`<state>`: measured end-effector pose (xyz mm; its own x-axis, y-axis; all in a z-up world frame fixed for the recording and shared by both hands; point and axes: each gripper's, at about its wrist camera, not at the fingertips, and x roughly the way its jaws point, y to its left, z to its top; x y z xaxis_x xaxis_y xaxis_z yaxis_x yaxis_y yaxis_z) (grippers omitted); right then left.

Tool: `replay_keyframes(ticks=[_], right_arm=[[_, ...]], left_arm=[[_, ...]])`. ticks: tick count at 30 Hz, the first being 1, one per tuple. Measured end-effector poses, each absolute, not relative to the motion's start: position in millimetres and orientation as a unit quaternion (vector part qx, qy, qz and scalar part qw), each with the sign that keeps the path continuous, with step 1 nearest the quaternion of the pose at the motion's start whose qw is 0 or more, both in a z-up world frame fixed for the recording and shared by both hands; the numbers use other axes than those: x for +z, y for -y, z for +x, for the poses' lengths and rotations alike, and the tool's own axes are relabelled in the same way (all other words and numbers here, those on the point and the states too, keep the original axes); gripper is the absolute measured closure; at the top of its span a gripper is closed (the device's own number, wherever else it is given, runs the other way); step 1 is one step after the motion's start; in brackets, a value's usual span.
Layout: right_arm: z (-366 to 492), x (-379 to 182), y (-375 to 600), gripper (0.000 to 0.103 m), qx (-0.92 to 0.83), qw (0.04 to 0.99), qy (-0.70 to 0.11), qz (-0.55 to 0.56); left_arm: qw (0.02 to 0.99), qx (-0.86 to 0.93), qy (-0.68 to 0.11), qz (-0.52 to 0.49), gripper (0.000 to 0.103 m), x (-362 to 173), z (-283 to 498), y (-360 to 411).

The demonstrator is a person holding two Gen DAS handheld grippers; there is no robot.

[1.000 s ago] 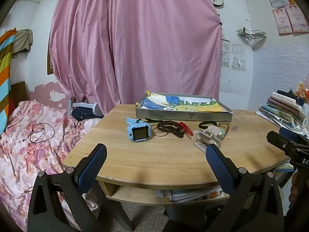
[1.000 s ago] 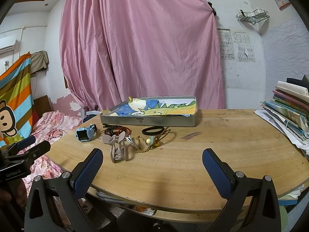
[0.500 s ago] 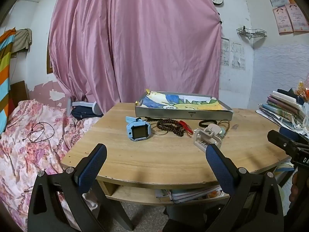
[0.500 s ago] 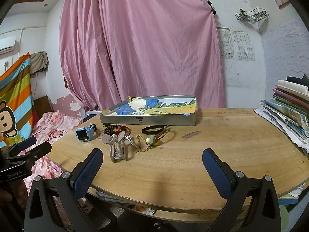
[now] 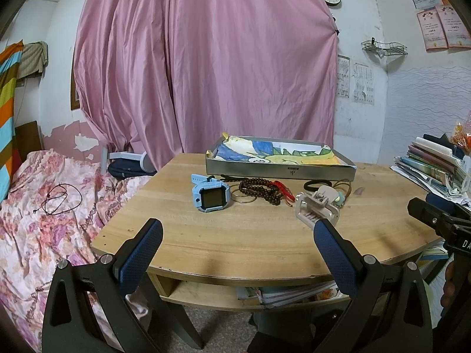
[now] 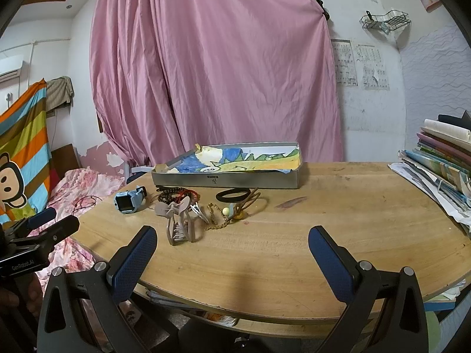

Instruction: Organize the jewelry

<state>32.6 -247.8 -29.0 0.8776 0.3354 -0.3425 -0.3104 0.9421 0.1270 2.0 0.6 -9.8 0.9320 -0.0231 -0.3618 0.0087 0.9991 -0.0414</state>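
Jewelry lies in a loose cluster on the wooden table (image 6: 294,253), just in front of the metal tray (image 6: 226,178), and none of it has shifted over the last second; both views are almost unchanged, the left view only settling a touch lower and closer to the table edge. Left gripper (image 5: 235,244) and right gripper (image 6: 232,244) still hover short of the near edge, each spread wide with nothing between the blue textured pads, and each is seen at the margin of the other's view. At the cluster's left sits a pale blue plastic watch (image 5: 211,195) with a dark square face, beside a thin metal ring (image 5: 244,197) and a coil of dark brown beads (image 5: 259,190) tied with a red cord. A beige claw clip (image 6: 178,223) stands on its toothed prongs nearest the grippers, with a brassy chain (image 6: 216,217) carrying a pale bead, a black elastic band (image 6: 233,195) and tan cord loops to its right. The shallow rectangular tray is lined with a crayon-coloured drawing. Pink curtain (image 6: 212,67) hangs behind; stacked books (image 6: 441,164) rest at the right.
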Motion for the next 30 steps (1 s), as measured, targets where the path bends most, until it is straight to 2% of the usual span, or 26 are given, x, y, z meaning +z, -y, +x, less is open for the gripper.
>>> replay_keyframes(ticks=[30], right_arm=[[43,-43,248,0.000,0.165,0.966,-0.197,0.039]], left_arm=[[0.981,-0.009,-0.195,-0.018,0.003,-17,11,0]])
